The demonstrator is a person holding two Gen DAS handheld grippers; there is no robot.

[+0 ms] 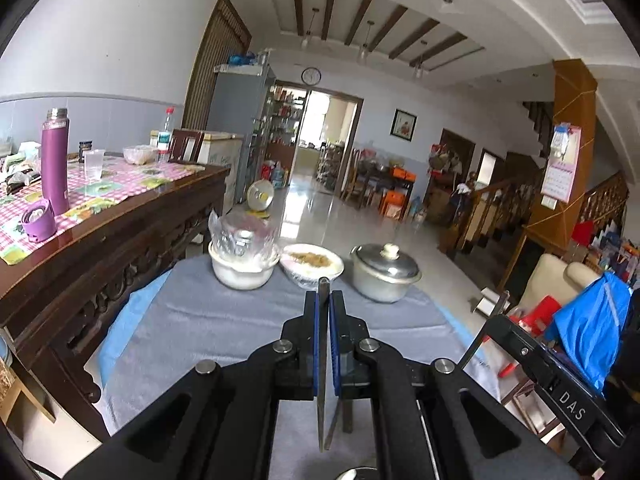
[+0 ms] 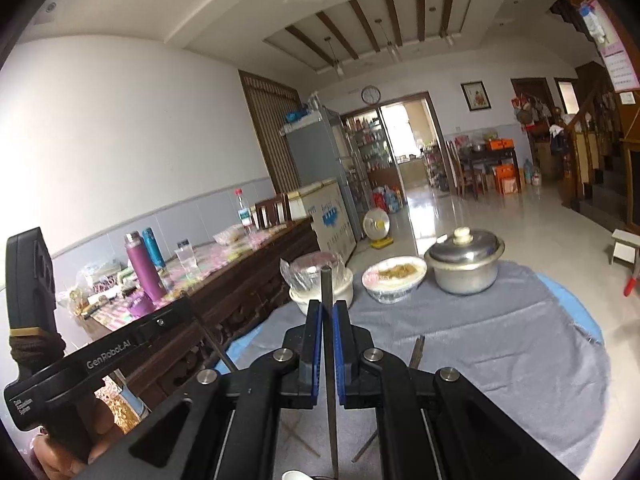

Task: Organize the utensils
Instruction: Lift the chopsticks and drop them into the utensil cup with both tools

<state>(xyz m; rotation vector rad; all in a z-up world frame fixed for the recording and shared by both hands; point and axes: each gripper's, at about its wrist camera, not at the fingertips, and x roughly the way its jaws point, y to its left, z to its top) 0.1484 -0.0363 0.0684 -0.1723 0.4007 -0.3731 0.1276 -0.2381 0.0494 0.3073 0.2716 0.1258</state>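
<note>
My left gripper (image 1: 324, 300) is shut on a thin metal utensil handle (image 1: 323, 380), held upright above the grey-clothed round table (image 1: 200, 320); its lower end is hidden. My right gripper (image 2: 327, 310) is shut on a similar thin metal utensil handle (image 2: 330, 380), also upright over the table (image 2: 500, 340). The right gripper body shows at the right edge of the left wrist view (image 1: 540, 360), with its utensil (image 1: 486, 328). The left gripper body shows at the left of the right wrist view (image 2: 108, 352). Another utensil (image 2: 416, 352) lies on the cloth beside my right fingers.
At the table's far edge stand a plastic-covered white bowl (image 1: 244, 260), a bowl of food (image 1: 312, 266) and a lidded metal pot (image 1: 386, 272). A dark wooden sideboard (image 1: 100, 240) with a purple flask (image 1: 55, 160) stands to the left. A blue-draped chair (image 1: 588, 320) is to the right.
</note>
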